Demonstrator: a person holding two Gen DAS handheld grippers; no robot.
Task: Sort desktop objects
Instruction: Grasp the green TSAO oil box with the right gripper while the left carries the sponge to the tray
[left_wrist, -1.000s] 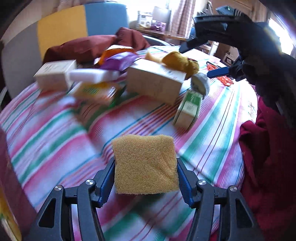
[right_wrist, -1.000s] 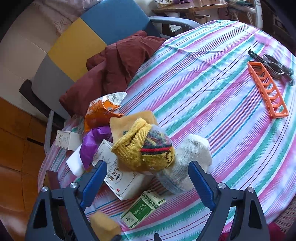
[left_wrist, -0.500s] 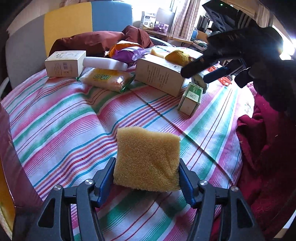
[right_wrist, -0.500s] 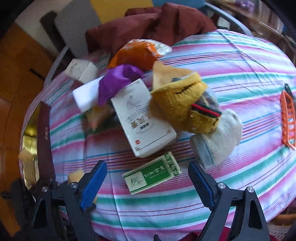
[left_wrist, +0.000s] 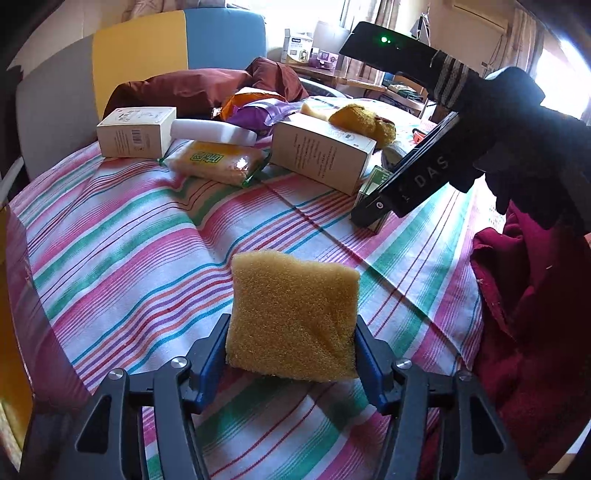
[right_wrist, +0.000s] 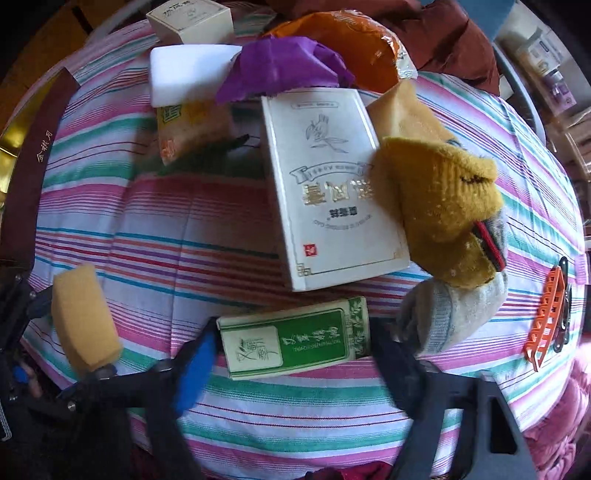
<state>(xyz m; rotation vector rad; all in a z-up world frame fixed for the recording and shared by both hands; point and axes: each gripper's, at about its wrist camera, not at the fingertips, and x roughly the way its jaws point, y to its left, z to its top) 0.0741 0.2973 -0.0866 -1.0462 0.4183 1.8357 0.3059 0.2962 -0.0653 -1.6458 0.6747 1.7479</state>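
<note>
A yellow sponge (left_wrist: 291, 314) hangs just above the striped tablecloth (left_wrist: 122, 236), squeezed between the blue pads of my left gripper (left_wrist: 291, 323), whose jaws are closing on it. The same sponge (right_wrist: 83, 317) shows at the left of the right wrist view. My right gripper (right_wrist: 293, 328) points straight down over a small green box (right_wrist: 295, 338) lying flat on the cloth. Its jaws are closing, with the box between them and the blurred pads close to its two short ends. In the left wrist view, a black-gloved hand (left_wrist: 517, 122) holds that gripper over the green box (left_wrist: 375, 175).
Behind the green box lie a large white box (right_wrist: 332, 184), a yellow sock (right_wrist: 439, 206) and a grey sock (right_wrist: 454, 310). Further back are a purple bag (right_wrist: 280, 66), an orange packet (right_wrist: 351, 40) and a small white box (right_wrist: 188, 18). An orange rack (right_wrist: 546, 314) lies right.
My right gripper rolled and came down over the green box, which now sits between its jaws. The left gripper keeps the sponge and has shifted only slightly.
</note>
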